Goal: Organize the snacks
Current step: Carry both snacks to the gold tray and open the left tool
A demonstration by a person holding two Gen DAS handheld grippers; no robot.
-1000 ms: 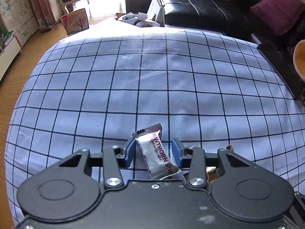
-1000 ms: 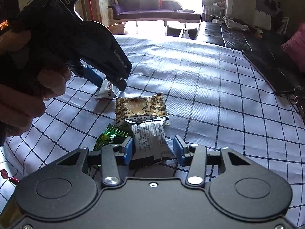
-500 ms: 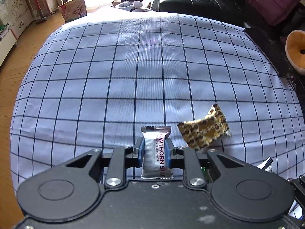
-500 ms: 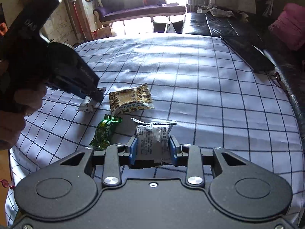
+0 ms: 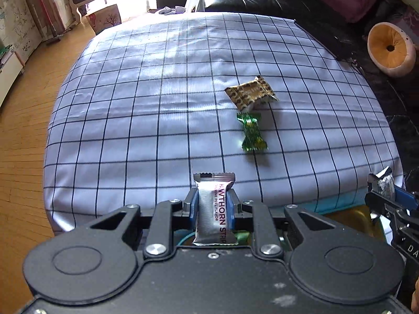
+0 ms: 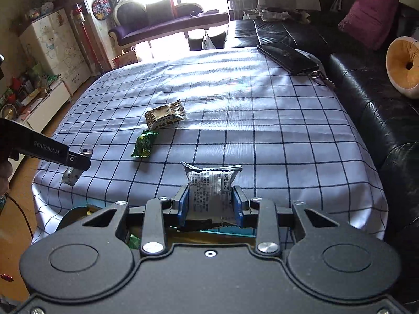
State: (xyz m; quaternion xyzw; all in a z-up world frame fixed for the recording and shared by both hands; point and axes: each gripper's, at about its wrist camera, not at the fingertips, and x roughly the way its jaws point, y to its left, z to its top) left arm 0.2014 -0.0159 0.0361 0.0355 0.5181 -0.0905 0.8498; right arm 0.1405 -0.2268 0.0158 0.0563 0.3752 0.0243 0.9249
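Clearly seen through the left wrist view: left gripper at bottom centre, jaws closed narrowly on a silver hawthorn strip, held upright and clear of the checked tablecloth, probably for carrying off the table. Lay loose in the right half: a leopard-print packet, with a green candy just below it. Cut off at the right edge: the right gripper, with only a packet corner showing.

Next, through the right wrist view: right gripper at bottom centre, jaws clamped at middling width on a grey printed packet, lifted off the cloth likewise. Hard to make out below the table's near edge: something teal and yellowish, perhaps a container for the snacks. Partly hidden at far left: the left gripper's strip.
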